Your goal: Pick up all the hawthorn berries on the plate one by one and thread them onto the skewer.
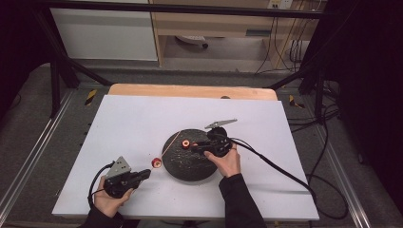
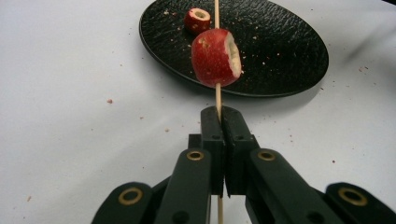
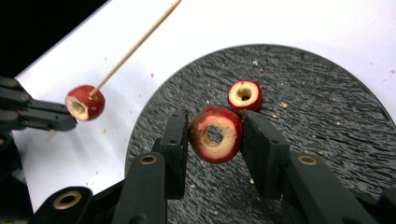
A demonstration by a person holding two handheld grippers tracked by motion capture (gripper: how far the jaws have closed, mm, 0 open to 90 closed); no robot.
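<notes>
A black round plate (image 1: pixel 190 167) (image 2: pixel 280 51) (image 3: pixel 308 93) sits mid-table. My left gripper (image 1: pixel 145 175) (image 2: pixel 220 115) is shut on a thin wooden skewer (image 1: pixel 171 145) (image 2: pixel 217 95) that slants up over the plate's left rim. A red cored fruit piece (image 1: pixel 156 163) (image 2: pixel 216 57) (image 3: pixel 85 102) is threaded on the skewer just beyond the jaws. My right gripper (image 1: pixel 193 147) (image 3: pixel 215 127) hovers over the plate, shut on a second cored fruit piece (image 3: pixel 215 135), with its hole facing the camera. A third cored piece (image 1: pixel 185 143) (image 2: pixel 197 19) (image 3: pixel 244 95) lies on the plate.
A white sheet (image 1: pixel 133 123) covers the wooden table (image 1: pixel 190 91). Small crumbs dot the plate and the sheet near it. Black cables (image 1: pixel 285 173) trail from the right gripper across the sheet and off the right edge. A dark metal frame stands around the table.
</notes>
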